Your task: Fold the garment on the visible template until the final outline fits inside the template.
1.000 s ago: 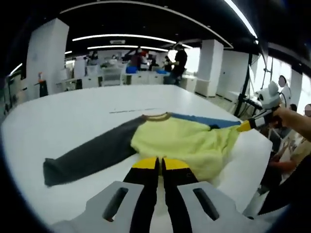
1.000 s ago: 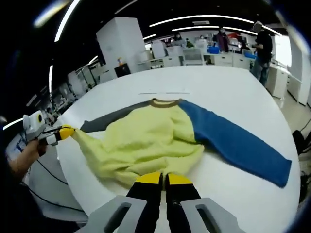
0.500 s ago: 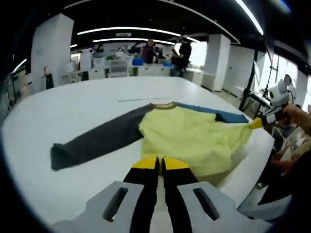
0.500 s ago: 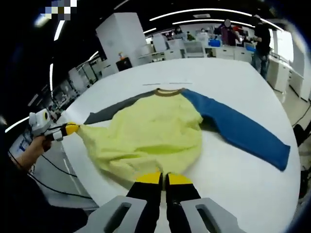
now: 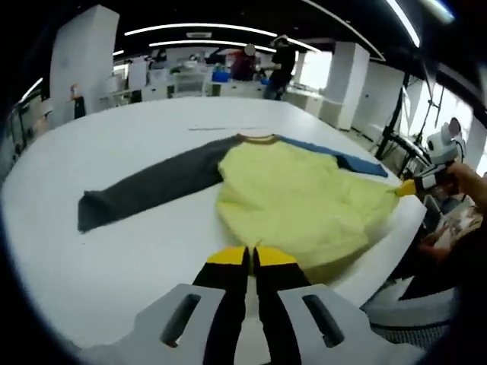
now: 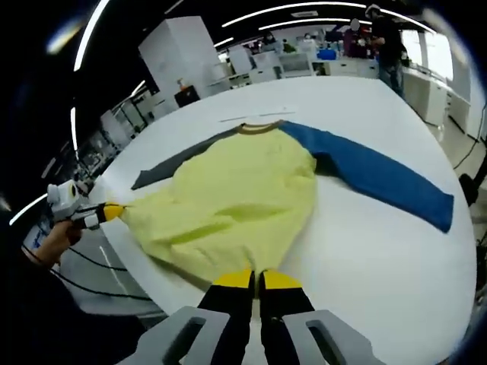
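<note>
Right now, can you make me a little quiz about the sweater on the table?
1. True or false: the sweater has one grey sleeve and one blue sleeve.
2. What colour is the sweater's body? A) red B) yellow C) white
3. Fill in: both grippers, left and right, are shut on the sweater's bottom ____.

Key: 1 true; 2 B; 3 hem. The table is white, and each gripper pinches one corner of the hem, which is pulled towards the table's edge.
</note>
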A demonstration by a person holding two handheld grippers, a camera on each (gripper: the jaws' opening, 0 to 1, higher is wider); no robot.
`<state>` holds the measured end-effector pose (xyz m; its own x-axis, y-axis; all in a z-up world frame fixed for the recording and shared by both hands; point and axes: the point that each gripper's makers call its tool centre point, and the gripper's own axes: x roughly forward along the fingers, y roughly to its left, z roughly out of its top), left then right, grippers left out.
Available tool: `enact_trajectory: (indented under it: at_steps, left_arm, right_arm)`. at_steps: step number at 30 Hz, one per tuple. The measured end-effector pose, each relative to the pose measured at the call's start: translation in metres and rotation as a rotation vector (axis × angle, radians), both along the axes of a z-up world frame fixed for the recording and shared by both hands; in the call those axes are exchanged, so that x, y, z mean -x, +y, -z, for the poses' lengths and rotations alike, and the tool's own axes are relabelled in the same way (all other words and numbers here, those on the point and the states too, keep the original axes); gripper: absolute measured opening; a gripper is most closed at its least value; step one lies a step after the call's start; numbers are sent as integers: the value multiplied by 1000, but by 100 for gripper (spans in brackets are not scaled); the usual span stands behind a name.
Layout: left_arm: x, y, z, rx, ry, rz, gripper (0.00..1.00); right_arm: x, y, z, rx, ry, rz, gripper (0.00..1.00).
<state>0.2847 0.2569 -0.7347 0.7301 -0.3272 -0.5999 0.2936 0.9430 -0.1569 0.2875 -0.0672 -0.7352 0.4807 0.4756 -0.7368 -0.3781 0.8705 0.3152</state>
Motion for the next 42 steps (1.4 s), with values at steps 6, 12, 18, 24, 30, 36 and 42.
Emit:
enact_trajectory:
  at_steps: [6, 12, 18, 24, 30, 36, 42]
  left_arm:
    - [15, 5, 21, 15, 76, -35, 1]
    - [24, 3, 34, 10, 124, -41, 1]
    - [34, 2, 50, -35, 174, -26, 1]
    - [38, 3, 58, -44, 194, -28, 1]
    - [40, 3, 62, -76, 204, -11, 1]
    - [41, 4, 64, -94, 217, -7, 1]
    - [44, 8, 67, -104, 234, -9, 3]
  right_arm:
    - [13, -11, 12, 14, 46, 41, 0]
    - [21, -17, 22, 24, 73, 62, 0]
    - [28, -19, 41, 28, 115, 85, 0]
    - [34, -22, 58, 58, 130, 79, 0]
    - [37, -23, 65, 97, 135, 64, 0]
    - [35, -23, 68, 114, 124, 58, 0]
    - [36, -24, 68, 100, 133, 68, 0]
